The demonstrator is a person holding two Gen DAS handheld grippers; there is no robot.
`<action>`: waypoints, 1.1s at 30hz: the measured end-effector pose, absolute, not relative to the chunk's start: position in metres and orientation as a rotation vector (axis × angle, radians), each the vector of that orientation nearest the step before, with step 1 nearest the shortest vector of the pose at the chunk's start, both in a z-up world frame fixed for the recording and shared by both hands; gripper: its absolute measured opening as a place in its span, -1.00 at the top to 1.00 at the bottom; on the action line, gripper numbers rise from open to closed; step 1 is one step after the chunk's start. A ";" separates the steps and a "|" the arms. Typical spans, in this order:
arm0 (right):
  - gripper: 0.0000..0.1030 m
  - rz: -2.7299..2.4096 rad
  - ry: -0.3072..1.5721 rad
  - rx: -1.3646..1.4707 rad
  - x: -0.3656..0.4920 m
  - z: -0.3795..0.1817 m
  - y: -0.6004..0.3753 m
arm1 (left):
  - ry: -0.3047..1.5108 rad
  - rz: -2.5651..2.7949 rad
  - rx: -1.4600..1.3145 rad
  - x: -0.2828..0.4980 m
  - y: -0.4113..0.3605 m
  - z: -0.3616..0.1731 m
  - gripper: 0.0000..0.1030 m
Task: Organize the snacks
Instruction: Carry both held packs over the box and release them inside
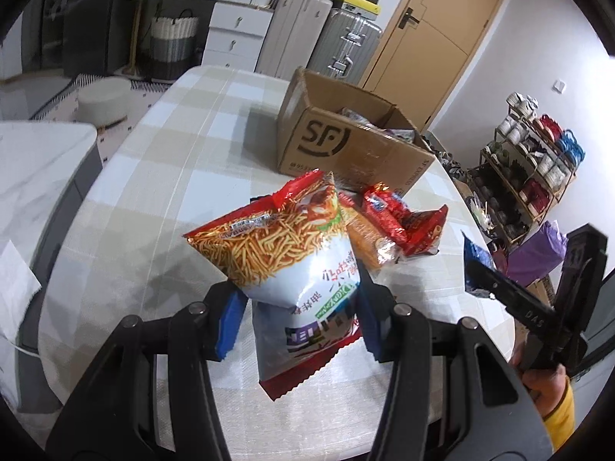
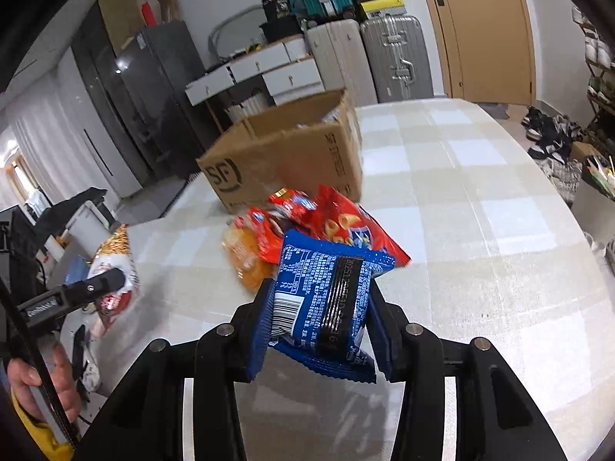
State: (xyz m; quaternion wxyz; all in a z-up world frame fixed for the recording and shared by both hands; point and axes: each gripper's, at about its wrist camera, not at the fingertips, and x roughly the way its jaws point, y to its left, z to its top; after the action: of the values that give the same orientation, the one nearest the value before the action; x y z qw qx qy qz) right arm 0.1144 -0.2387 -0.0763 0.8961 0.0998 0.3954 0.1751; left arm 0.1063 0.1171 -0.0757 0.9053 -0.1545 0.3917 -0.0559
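Note:
My left gripper (image 1: pixel 298 288) is shut on a white and red bag of orange snack sticks (image 1: pixel 276 246), held above the checked table (image 1: pixel 173 153). My right gripper (image 2: pixel 321 299) is shut on a blue snack packet (image 2: pixel 323 280), its blue pads pressing both sides. Beyond both lies a small pile of red and orange snack packs (image 1: pixel 388 219) (image 2: pixel 307 219). Behind the pile stands an open cardboard box (image 1: pixel 346 146) (image 2: pixel 292 157) with packets inside. The right gripper (image 1: pixel 496 280) shows at the edge of the left wrist view; the left gripper (image 2: pixel 92 288) shows at the left of the right wrist view.
The table's rounded edge (image 2: pixel 557 269) curves on the right. Suitcases (image 1: pixel 346 46) and white drawers (image 1: pixel 234 27) stand behind the table beside a wooden door (image 1: pixel 434 30). A shoe rack (image 1: pixel 530 161) is at the right, a dark fridge (image 2: pixel 153 88) at the left.

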 end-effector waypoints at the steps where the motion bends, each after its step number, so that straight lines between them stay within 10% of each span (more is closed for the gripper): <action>1: 0.13 0.373 0.806 0.205 0.112 -0.071 -0.238 | 0.798 -0.117 -0.303 0.107 0.113 -0.071 0.07; 33: 0.13 0.610 0.501 0.199 0.220 0.094 -0.207 | 0.646 -0.165 -0.093 0.260 0.046 0.057 0.06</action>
State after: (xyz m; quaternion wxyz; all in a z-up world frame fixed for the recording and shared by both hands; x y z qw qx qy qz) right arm 0.2203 -0.2069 0.0941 0.9183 0.0968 0.2436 0.2968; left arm 0.2596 0.0460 0.0573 0.9439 -0.0455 0.3168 -0.0811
